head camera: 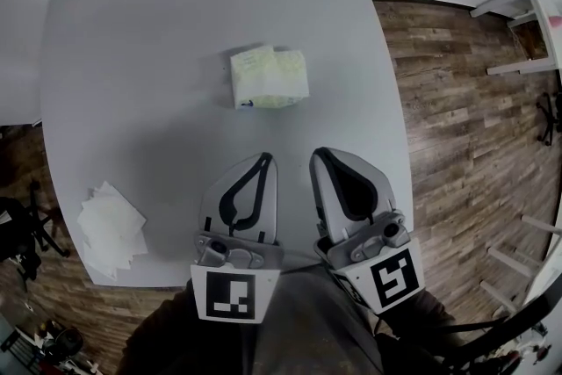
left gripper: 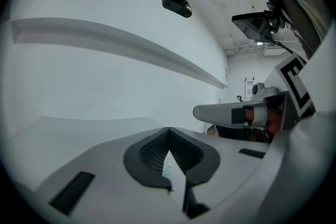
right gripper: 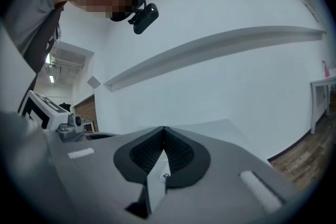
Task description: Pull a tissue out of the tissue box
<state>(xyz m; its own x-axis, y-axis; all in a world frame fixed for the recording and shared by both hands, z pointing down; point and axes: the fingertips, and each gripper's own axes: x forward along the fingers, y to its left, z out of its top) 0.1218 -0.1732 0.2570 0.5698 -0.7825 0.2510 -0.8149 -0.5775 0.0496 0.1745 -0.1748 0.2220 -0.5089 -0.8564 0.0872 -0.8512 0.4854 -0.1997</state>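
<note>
Progress: this pull hasn't started, by the look of it. A stack of loose tissues [head camera: 110,228] sits on the table [head camera: 158,57], well left of the tissue pack [head camera: 270,77] and nearer the person, at the table's corner. I'd guess they came from that pack.

Left gripper [head camera: 264,159] is on the near side of the pack, apart from it. Its jaws are together at the tips with nothing between them. Right gripper [head camera: 321,155] is just right of the left one, also short of the pack, closed and empty. What's left: reach the pack, pinch the top sheet, draw it out.

The pack sits mid-table. It looks like a soft wrap rather than a rigid box, pale yellow-green and slightly crumpled. A lighter sheet seems to stand up on its left half, which is probably the tissue to grab, though I can't tell for sure. Neither gripper view shows the pack.
</note>
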